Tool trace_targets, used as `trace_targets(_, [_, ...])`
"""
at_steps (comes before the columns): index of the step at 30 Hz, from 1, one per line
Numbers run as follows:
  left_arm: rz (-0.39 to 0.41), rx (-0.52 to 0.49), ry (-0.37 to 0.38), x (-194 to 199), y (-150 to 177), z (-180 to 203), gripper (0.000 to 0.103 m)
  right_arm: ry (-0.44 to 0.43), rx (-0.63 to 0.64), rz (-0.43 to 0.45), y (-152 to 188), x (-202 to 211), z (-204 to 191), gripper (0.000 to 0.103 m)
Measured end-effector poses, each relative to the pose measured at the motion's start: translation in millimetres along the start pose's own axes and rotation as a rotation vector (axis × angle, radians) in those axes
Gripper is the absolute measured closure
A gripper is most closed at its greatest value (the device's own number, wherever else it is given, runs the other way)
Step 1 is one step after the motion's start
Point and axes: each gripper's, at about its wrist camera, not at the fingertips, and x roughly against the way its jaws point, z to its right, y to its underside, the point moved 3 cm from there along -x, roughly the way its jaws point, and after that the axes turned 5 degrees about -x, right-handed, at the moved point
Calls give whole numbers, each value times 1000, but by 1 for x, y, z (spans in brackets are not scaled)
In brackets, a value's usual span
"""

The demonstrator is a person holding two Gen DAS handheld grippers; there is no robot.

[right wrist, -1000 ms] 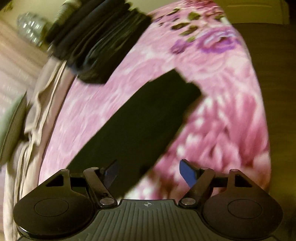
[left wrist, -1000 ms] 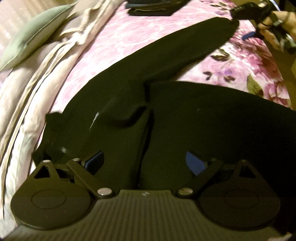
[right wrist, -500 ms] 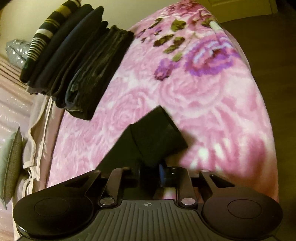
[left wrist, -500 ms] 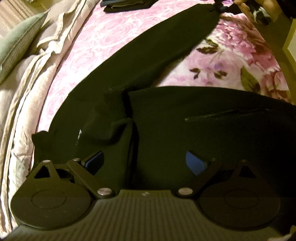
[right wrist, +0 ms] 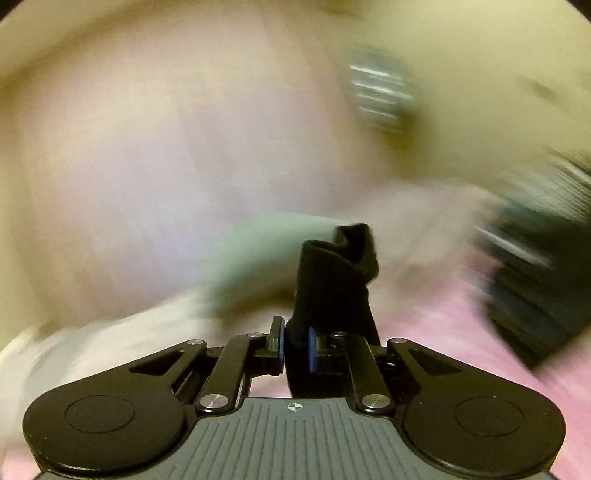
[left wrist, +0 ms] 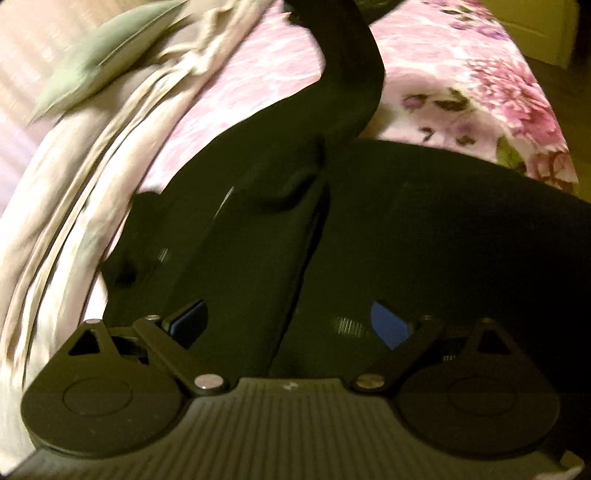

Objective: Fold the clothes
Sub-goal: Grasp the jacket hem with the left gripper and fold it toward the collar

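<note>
Only the right view shows the right gripper closing on the sleeve; the left gripper gapes above the jacket on the floral bedspread.

Room was dim with warm yellowish light. The bed had a pink floral bedspread running to its far corner, with a bunched-up cream sheet along the left edge and a pale green pillow on top. Past the far right corner sat dark flooring and a cream door. The right view was too blurry, just beige wall.
</note>
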Motion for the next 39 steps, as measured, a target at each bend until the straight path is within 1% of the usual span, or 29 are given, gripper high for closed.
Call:
trace_targets(1, [-11,21,-8,7,13,-3,10,-90,61,-10,7,-3,-40,91])
trace_targets(2, [-25,42,-18,14,27,-7,10,-178,120,-33,20,-4,-80,91])
trace_targets(4, [-58,80,-39,27,58,-14,10,-338,240,-125,67,-5,-147,91])
trace_targets(5, [-75,99,-47,32,73,-18,10,-394,301,-195,99,-5,-174,91])
trace_targets(6, [-92,122,-57,37,89,-21,10,-417,363,-267,133,-4,-196,86])
trace_targets(7, [-108,143,-66,42,104,-24,10,-441,390,-331,160,0,-206,75])
trace_targets(8, [-124,165,-74,47,119,-27,10,-465,415,-395,186,3,-216,44])
trace_targets(9, [-139,187,-81,51,133,-30,10,-488,440,-458,212,7,-226,31])
trace_targets(11, [-164,230,-89,56,157,-34,10,-535,490,-586,264,14,-246,31])
trace_targets(13, [-175,256,-89,56,169,-37,10,-525,506,-653,283,23,-247,31])
trace_targets(15, [-179,274,-84,53,175,-40,10,-471,471,-689,284,28,-234,31])
trace_targets(18, [-153,313,-58,41,168,-49,10,-325,404,-715,281,33,-199,31])
trace_targets(20, [-121,373,-33,29,157,-59,10,-221,367,-719,276,36,-171,30])
trace_targets(22, [-87,445,-9,16,146,-72,11,-105,336,-718,271,33,-142,24])
trace_targets(23, [-71,480,1,7,142,-80,12,-49,327,-713,268,30,-127,18])
trace_targets(24, [-56,511,11,-2,137,-87,13,6,321,-704,265,27,-112,17])
trace_targets(27, [-37,584,62,-37,127,-103,20,110,316,-686,252,19,-77,17])
trace_targets(29, [-50,614,100,-62,124,-110,34,161,314,-680,248,17,-52,17])
trace_targets(30, [-64,620,114,-74,123,-112,37,185,319,-677,248,15,-42,17])
trace_targets(32, [-98,613,137,-92,121,-113,51,228,339,-681,251,12,-24,16])
trace_targets(33, [-111,607,148,-99,120,-113,56,252,357,-687,255,6,-15,16])
trace_targets(34, [-117,602,161,-101,118,-111,64,272,371,-693,258,2,-8,16])
trace_targets(35, [-119,599,175,-101,116,-111,80,280,367,-700,260,-2,-2,16])
trace_targets(36, [-115,601,195,-99,112,-113,92,280,349,-706,261,-5,4,16])
trace_targets(37, [-100,603,206,-94,108,-116,96,281,341,-701,261,-8,6,16])
trace_targets(39, [-35,598,180,-73,98,-123,97,283,326,-691,261,-15,9,16])
